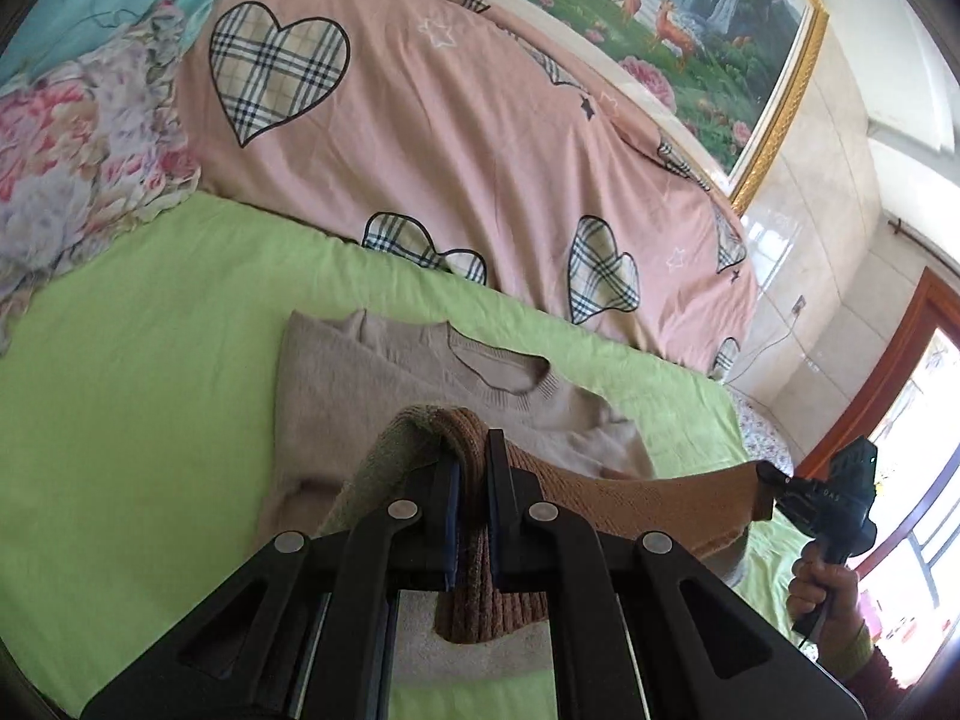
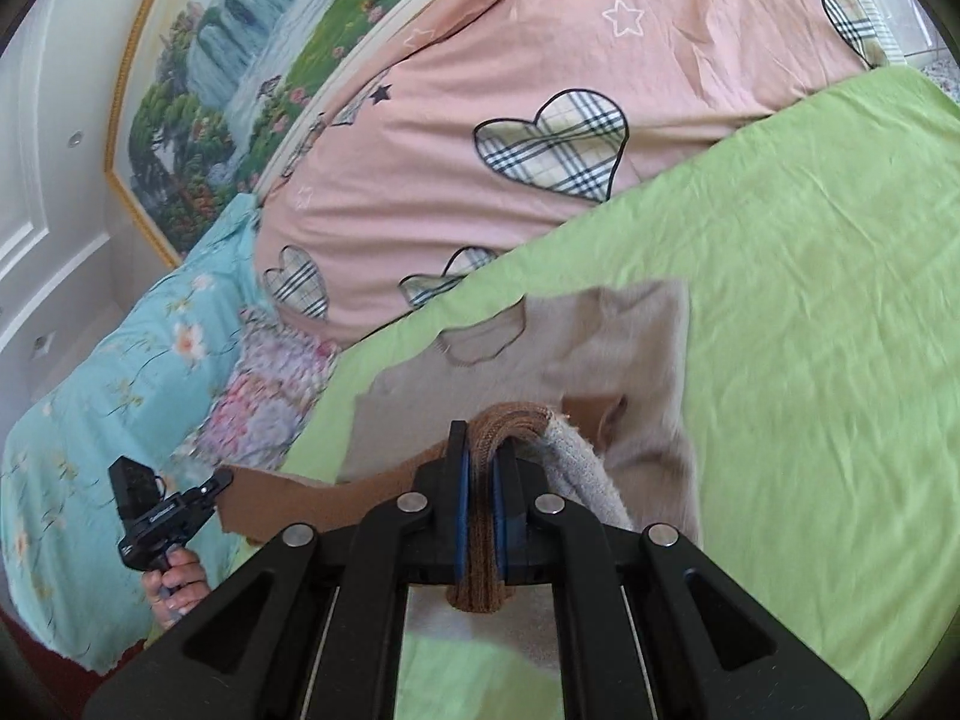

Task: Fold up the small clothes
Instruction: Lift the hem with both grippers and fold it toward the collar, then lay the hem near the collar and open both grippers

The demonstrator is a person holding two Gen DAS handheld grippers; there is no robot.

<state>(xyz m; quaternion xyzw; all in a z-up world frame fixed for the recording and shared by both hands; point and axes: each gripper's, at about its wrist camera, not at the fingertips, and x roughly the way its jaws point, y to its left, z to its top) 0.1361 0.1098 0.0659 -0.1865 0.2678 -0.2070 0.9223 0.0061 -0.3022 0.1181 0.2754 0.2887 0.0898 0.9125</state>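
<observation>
A beige knit sweater [image 1: 372, 384] [image 2: 636, 360] lies on the green sheet, collar toward the pink quilt. Its brown ribbed hem [image 1: 630, 495] [image 2: 336, 498] is lifted off the bed and stretched between both grippers, above the sweater's body. My left gripper [image 1: 471, 468] is shut on one hem corner, and the knit bunches over its fingertips. My right gripper [image 2: 480, 450] is shut on the other corner. Each wrist view shows the other gripper at the far end of the hem: the right gripper [image 1: 765, 489] and the left gripper [image 2: 225, 477], each with a hand on its handle.
The green sheet [image 1: 150, 360] [image 2: 810, 300] spreads around the sweater. A pink quilt with plaid hearts [image 1: 450, 120] [image 2: 510, 48] is piled behind it. A floral pillow [image 1: 72, 138] and turquoise bedding [image 2: 108, 360] lie at one end. A framed landscape painting [image 1: 690, 30] hangs on the wall.
</observation>
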